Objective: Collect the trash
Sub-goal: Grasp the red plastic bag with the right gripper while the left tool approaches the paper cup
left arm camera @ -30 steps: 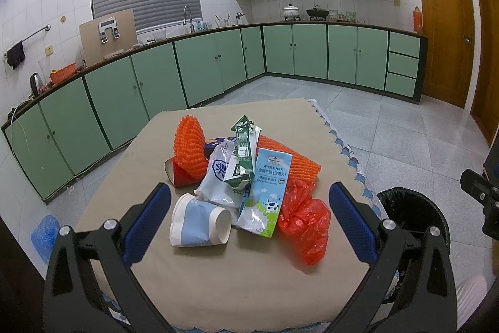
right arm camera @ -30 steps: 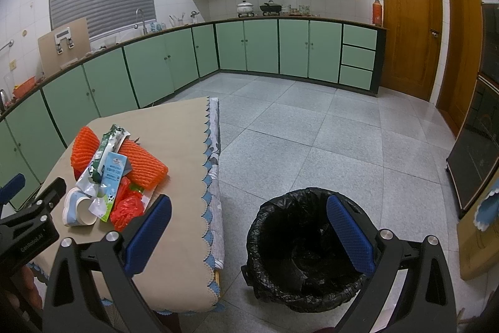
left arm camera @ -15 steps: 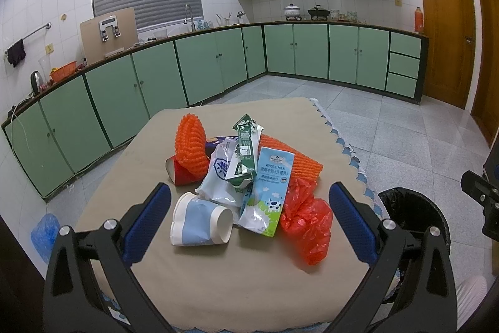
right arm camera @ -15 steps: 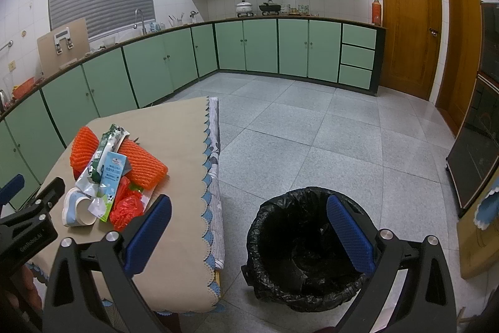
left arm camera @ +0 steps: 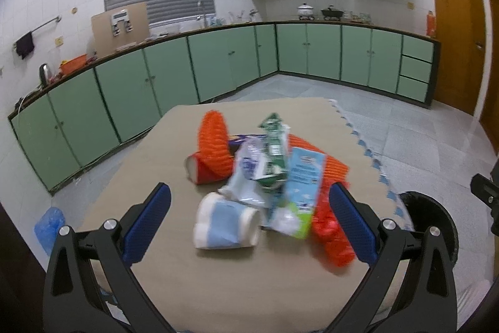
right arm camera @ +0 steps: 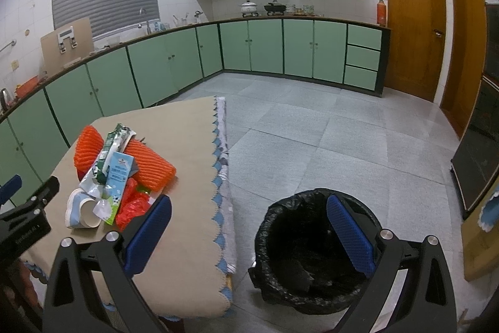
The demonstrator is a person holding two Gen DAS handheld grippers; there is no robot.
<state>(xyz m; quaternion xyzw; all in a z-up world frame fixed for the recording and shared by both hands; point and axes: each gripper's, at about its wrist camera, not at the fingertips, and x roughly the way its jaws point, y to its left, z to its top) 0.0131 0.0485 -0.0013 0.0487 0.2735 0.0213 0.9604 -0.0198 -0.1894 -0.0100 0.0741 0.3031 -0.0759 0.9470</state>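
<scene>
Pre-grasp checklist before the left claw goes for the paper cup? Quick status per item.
1. Left claw open, nothing held: ok.
2. Paper cup between the fingers' line, lying on its side at the near edge of the pile: ok.
3. Cup free of neighbours: not ok; the milk carton and a white wrapper look to touch it.
4. Left view sharp enough to aim: not ok, motion blur.
5. Right claw open, clear of the pile: ok.
6. Trash bin lined, open, beside the table: ok.
</scene>
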